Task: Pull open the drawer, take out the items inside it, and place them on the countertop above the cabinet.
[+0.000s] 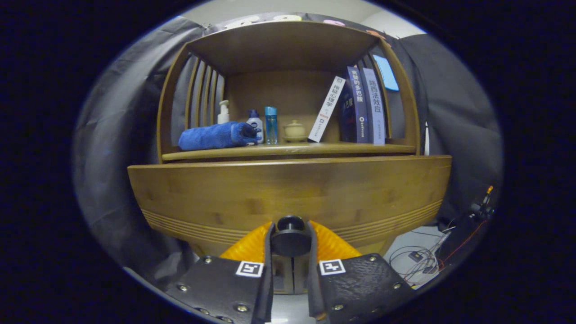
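With drawer knob pinched, hand-held gripper clamped.

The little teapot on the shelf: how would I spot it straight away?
Look at the wooden cabinet whose knob the gripper is shut on. On the shelf above, the teapot sits between a blue bottle and a leaning white book. It alone is squat, beige and lidded.

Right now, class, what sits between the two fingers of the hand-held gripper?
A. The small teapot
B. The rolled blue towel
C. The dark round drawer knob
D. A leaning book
C: the hand-held gripper has one finger on each side of the dark round drawer knob on the wooden drawer front, while the other things are on the shelf above.
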{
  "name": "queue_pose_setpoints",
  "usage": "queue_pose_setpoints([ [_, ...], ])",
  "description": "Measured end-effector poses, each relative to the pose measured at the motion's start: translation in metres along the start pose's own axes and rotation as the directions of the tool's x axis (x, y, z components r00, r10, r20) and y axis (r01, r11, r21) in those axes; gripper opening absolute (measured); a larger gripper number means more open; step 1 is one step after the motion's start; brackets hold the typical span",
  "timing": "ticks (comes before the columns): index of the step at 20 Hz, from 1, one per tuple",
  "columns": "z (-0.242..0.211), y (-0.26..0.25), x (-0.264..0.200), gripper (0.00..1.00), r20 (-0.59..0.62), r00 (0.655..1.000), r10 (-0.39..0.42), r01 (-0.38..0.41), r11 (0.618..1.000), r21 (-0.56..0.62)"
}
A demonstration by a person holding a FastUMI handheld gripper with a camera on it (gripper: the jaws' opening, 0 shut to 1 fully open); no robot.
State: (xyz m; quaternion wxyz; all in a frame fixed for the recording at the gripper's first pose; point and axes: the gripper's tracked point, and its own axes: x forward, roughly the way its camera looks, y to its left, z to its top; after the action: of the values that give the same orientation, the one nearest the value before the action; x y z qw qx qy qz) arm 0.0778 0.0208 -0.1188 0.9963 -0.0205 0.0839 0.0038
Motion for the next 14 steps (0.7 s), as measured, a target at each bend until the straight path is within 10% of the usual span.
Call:
queue_pose_setpoints([
  [14, -0.028, -0.017, -0.092, 0.31, -0.056, 0.998, -0.022, 0.021, 1.0, -0.019],
])
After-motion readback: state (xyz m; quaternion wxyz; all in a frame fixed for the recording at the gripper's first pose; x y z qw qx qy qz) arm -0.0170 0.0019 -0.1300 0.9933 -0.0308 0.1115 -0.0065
